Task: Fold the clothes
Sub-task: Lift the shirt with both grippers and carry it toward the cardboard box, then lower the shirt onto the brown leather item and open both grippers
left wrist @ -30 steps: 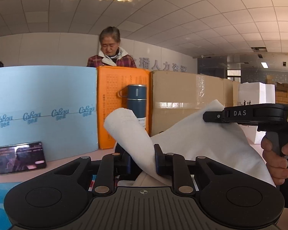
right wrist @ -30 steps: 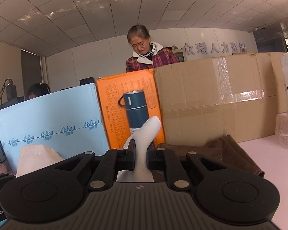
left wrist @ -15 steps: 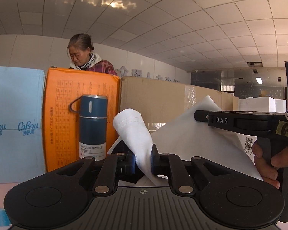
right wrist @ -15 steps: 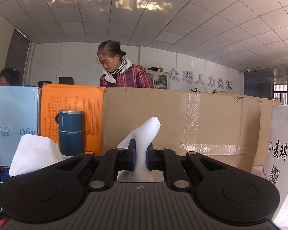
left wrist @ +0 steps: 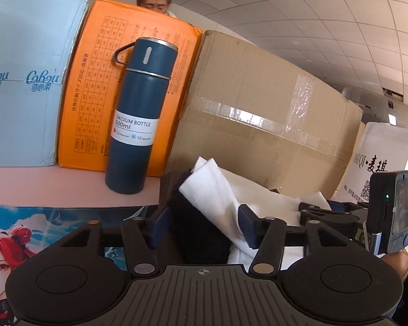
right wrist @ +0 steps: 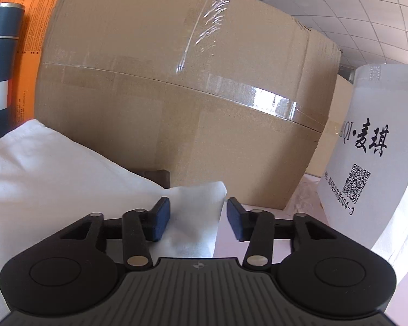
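White garment [right wrist: 40,179]: thin woven cloth, soft and light, no stiffness; likely to sag and slide unless pinched at a hem or corner. Lying on the pink counter [left wrist: 54,187] against the cardboard box [right wrist: 176,95]. Left gripper [left wrist: 204,225] fingers spread wide, a stitched corner of the cloth standing loose between them, touching neither pad as far as visible. Right gripper [right wrist: 195,217] fingers likewise wide, a flat corner lying between them, ungripped. Best hold judged: the two hemmed corners, one per gripper. Long axis apparently across the fingers, left corner to right corner; far edge toward the box. Vacuum bottle [left wrist: 138,116] upright beyond the left fingers.
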